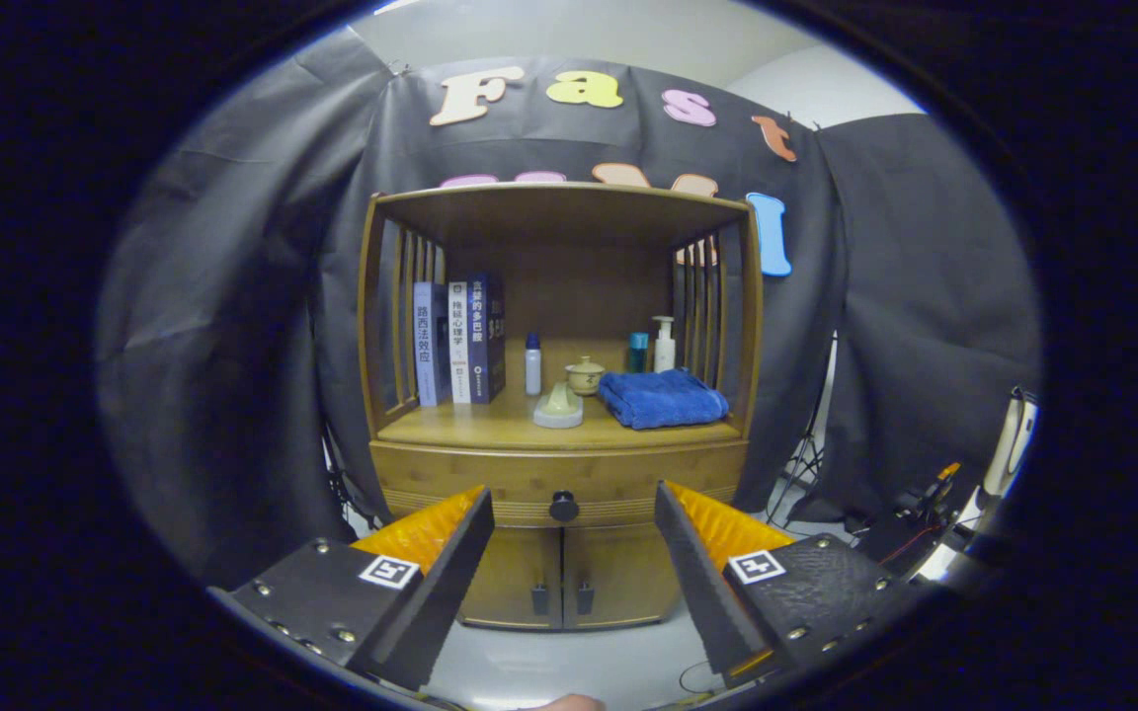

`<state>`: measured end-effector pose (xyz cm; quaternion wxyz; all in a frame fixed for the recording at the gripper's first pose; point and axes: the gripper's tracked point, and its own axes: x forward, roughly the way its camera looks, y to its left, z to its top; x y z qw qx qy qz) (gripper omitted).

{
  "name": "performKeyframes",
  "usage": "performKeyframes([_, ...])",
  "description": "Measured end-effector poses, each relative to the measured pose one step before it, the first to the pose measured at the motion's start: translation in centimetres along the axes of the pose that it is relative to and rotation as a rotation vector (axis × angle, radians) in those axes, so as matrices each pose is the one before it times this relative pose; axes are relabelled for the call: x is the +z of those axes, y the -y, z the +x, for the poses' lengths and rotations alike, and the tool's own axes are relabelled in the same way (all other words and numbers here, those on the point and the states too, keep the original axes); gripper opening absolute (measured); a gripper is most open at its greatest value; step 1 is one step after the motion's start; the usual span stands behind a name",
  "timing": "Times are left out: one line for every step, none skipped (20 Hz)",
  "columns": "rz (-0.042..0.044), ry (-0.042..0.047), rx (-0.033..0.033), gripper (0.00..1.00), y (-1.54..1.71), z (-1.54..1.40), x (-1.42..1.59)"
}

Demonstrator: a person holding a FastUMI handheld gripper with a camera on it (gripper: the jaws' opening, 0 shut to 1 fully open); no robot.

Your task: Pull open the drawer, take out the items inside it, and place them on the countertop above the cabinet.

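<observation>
Drawer (561, 481) closed; spread fingers (478, 513) flank its knob (563, 507).

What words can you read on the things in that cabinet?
"路西法效应": spine of the pale purple book.
"贪婪的多巴胺": spine of the dark blue book.
White book between them: too blurred to be sure.
Pump bottle: too small to read.
Gripper, open, short of the drawer knob: square markers, no words.
</observation>
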<state>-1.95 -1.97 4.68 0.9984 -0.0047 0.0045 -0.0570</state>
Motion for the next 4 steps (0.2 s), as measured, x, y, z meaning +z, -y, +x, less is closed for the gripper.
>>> performKeyframes([0.00133, 0.00943, 0.00368, 0.98, -0.199, 0.036, 0.365])
performKeyframes([0.00263, 0.00967, 0.00649, 0.98, -0.228, -0.018, 0.308])
performKeyframes([0.00572, 0.01085, 0.00559, 0.98, -0.161, -0.082, 0.284])
performKeyframes([0.00470, 0.00492, 0.00358, 0.98, -0.117, -0.101, 0.232])
